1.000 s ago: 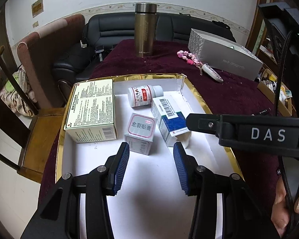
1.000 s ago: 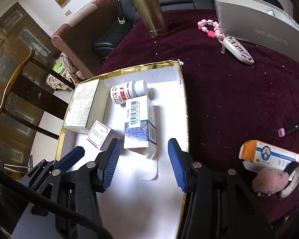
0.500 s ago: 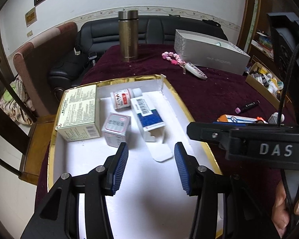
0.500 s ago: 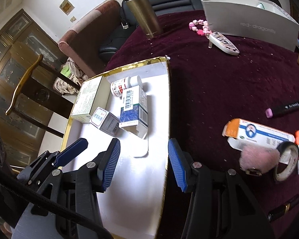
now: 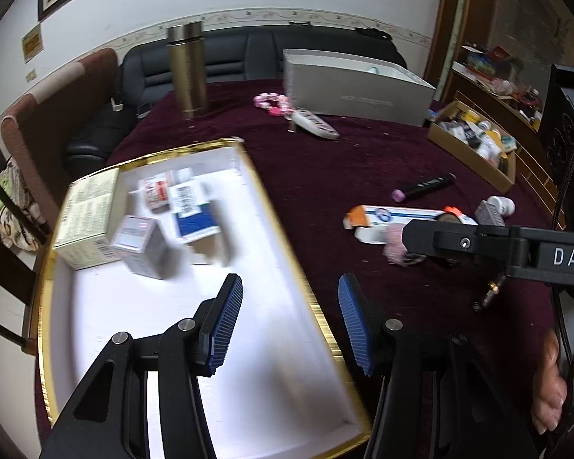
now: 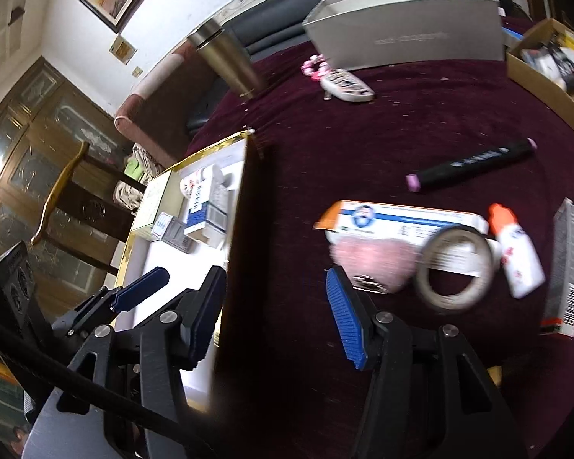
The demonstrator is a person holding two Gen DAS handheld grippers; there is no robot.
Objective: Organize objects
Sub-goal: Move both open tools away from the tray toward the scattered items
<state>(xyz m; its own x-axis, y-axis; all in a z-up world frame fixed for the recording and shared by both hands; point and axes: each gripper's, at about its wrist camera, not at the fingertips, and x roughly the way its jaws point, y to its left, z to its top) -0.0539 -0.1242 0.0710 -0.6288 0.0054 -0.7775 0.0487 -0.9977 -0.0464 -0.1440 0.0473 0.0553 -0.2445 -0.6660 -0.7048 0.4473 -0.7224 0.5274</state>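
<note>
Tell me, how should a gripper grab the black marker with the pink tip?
Probably from above, across the middle of the black marker. It lies flat on the maroon tablecloth with bare cloth around it, so the fingers can drop on either long side. Its narrow barrel suits a pinch; the ends would likely slip.

The left gripper, a black two-finger tool with ribbed blue pads, is reaching in from six o'clock in its own view and tilting steeply downward. Its jaws are standing apart with nothing between them, having just been opening. The right gripper, of the same black build with blue pads, is likewise pointing downward from six o'clock in its own view, its jaws having just been opening, wide and empty. In the left wrist view its black arm is crossing at three o'clock, and a bare hand is curling around the handle at four o'clock.
</note>
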